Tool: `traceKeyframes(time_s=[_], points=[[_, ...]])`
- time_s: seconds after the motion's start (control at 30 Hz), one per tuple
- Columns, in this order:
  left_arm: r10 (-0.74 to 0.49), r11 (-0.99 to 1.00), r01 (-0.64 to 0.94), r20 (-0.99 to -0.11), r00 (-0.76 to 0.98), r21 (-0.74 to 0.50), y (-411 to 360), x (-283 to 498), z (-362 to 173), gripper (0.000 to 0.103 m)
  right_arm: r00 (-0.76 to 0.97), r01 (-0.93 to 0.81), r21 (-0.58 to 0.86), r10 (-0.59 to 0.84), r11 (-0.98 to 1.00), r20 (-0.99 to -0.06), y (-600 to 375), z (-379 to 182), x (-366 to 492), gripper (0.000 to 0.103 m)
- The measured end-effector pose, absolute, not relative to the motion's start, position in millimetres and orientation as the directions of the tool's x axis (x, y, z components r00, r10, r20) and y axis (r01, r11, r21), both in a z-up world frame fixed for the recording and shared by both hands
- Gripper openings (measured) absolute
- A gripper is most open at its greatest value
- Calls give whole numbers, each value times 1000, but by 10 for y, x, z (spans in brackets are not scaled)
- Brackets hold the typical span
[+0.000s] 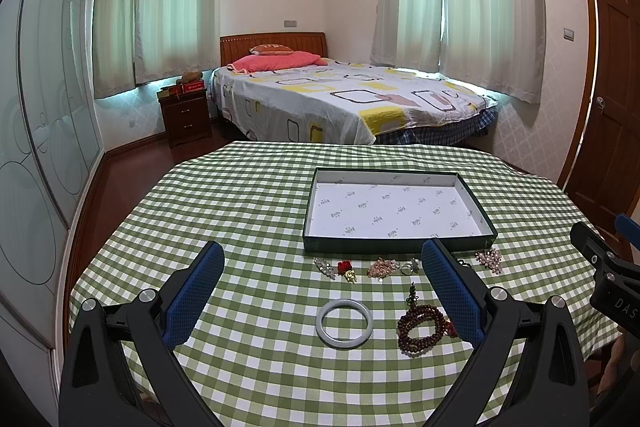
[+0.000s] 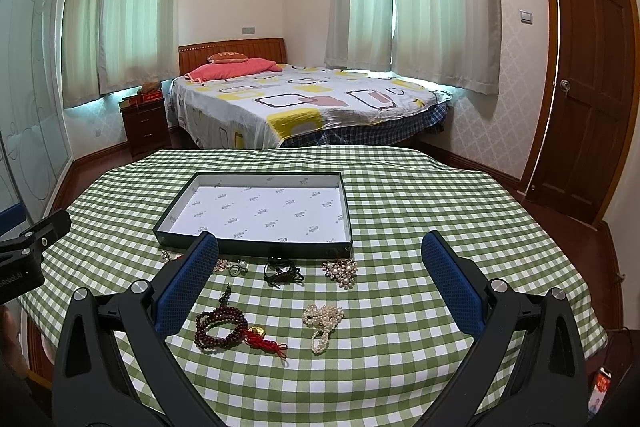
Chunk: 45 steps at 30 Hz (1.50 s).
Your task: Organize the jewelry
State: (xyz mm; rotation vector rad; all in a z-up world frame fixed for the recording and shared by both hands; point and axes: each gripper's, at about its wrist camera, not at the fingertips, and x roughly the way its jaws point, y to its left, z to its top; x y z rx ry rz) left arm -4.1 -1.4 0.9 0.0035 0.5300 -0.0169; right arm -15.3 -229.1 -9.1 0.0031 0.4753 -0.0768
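Both the left hand-held gripper (image 1: pixel 322 269) and the right hand-held gripper (image 2: pixel 320 263) hover spread wide and empty above the worktop (image 1: pixel 248 195), likely because the bangle (image 1: pixel 345 323), bead bracelet (image 2: pixel 218 329) and pearls (image 2: pixel 322 323) lie loose before the empty tray (image 2: pixel 256 247), awaiting sorting.

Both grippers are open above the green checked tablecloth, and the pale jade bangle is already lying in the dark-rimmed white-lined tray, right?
Not quite. The pale jade bangle lies on the green checked tablecloth, in front of the dark-rimmed white-lined tray, which holds nothing, per the left wrist view. Both the left gripper and right gripper are open.
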Motion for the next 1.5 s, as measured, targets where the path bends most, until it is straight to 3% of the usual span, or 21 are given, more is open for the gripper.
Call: traceKeyframes(time_s=[0.37, 0.67, 1.07, 1.43, 1.5], points=[[-31, 999, 37, -523, 852, 0, -12, 21, -114, 96, 880, 68, -7, -64, 998, -471, -2266, -158, -88, 99], [-94, 996, 74, -646, 757, -58, 32, 333, -652, 96, 841, 71, 26, -46, 997, -539, -2396, -666, 159, 99], [-91, 994, 103, -756, 649, -31, -76, 816, -1428, 96, 760, 90, 26, -52, 996, -648, -2513, -1347, 475, 99], [-92, 994, 102, -793, 602, -38, -53, 952, -1672, 96, 727, 84, 49, -27, 995, -686, -2542, -1497, 578, 98], [-62, 994, 110, -793, 606, 7, -103, 962, -1698, 97, 728, 78, 55, -19, 995, -685, -2531, -1494, 575, 98]])
